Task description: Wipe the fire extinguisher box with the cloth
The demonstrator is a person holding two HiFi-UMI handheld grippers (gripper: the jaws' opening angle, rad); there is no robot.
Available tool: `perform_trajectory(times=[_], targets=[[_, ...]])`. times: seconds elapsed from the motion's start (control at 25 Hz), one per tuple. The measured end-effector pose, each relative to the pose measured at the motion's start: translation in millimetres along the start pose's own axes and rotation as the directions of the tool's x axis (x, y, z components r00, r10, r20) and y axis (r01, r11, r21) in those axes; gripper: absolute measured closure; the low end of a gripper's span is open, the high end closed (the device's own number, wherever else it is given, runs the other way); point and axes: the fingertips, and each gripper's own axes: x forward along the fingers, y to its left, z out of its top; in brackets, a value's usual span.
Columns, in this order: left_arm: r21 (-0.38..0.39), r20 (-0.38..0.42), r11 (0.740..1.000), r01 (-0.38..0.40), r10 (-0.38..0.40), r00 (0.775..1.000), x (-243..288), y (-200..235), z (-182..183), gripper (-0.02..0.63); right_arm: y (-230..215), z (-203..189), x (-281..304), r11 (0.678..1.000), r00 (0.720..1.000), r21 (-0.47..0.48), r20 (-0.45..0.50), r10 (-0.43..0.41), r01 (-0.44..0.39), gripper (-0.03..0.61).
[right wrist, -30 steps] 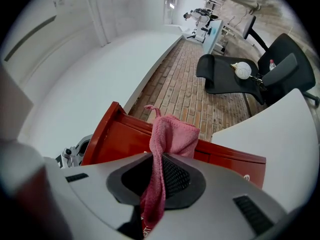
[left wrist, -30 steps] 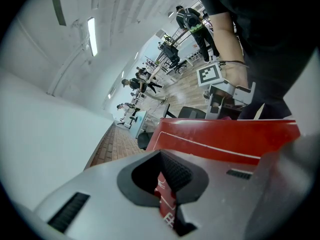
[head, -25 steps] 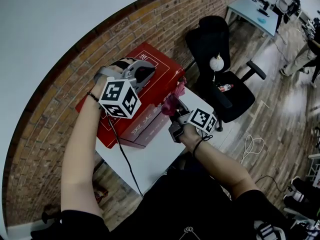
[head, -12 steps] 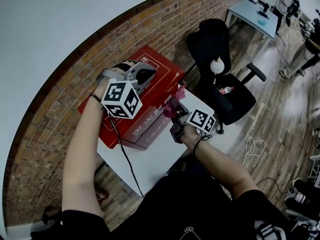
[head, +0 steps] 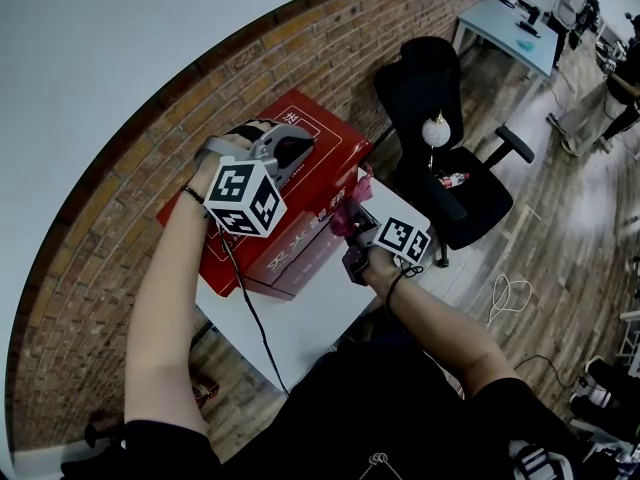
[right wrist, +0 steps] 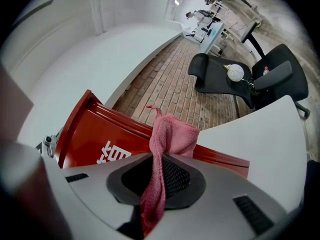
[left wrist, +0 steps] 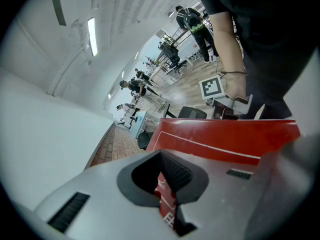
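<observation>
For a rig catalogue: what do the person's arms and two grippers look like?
Both the left gripper and right gripper have grey bodies with black textured pads, each carrying a white cube of black square markers. A black cable runs from the left one. Arms are bare below black short sleeves; a thin black band circles each wrist.

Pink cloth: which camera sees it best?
The right gripper view: the pink cloth fills the middle, pinched in the right claw. The head view shows only a small pink bit; the left gripper view shows none.
</observation>
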Motion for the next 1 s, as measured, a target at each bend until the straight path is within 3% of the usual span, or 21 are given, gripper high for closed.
perform_trajectory(times=[1.0], targets=[[-0.001,0.000,1.000,-0.001,0.001,1.000,0,1,0,0.589,-35,-7,9,0.997,0.997,-0.020,-0.019,-0.070,0.069,0.517]])
